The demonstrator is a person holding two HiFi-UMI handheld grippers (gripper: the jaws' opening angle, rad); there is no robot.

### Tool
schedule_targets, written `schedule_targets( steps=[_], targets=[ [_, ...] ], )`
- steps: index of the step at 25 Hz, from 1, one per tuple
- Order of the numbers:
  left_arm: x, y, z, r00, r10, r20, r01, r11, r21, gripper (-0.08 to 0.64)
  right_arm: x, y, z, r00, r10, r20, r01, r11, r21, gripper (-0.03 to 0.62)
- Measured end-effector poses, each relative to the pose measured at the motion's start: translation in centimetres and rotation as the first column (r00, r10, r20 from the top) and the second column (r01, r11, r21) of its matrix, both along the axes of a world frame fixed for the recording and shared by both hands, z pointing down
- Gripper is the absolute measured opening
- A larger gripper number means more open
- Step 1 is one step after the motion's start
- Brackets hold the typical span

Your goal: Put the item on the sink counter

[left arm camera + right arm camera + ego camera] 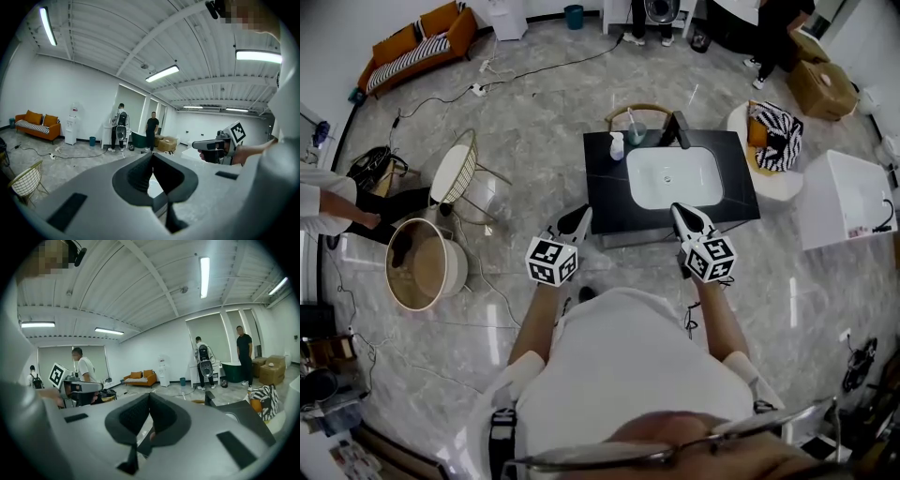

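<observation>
Fingers of our left gripper [152, 158] are shut tight, with nothing between them. Our right gripper [149, 397] is shut tight too, and it holds nothing. Both sets of fingertips hang by the near edge of the black sink counter [605, 195]. The white basin [675, 178] lies just ahead, between the two. Past the left fingertips, at the far side, a small white bottle [617, 146] stands on the counter beside a cup [636, 132]. We cannot tell which one is the item.
</observation>
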State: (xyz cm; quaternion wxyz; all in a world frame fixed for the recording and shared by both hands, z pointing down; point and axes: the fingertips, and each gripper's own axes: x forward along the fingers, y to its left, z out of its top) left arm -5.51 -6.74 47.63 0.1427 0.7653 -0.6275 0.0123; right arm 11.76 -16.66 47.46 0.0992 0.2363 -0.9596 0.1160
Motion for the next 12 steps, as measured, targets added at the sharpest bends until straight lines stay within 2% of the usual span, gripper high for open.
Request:
schedule_targets(
  steps=[12],
  targets=[
    [0.58, -0.32, 0.14, 1.0, -0.009, 0.0, 0.009, 1.0, -0.015, 0.003, 0.76, -0.45, -0.32, 1.0, -0.004, 0.009, 0.004, 1.0, 0.006, 0.006]
  ],
)
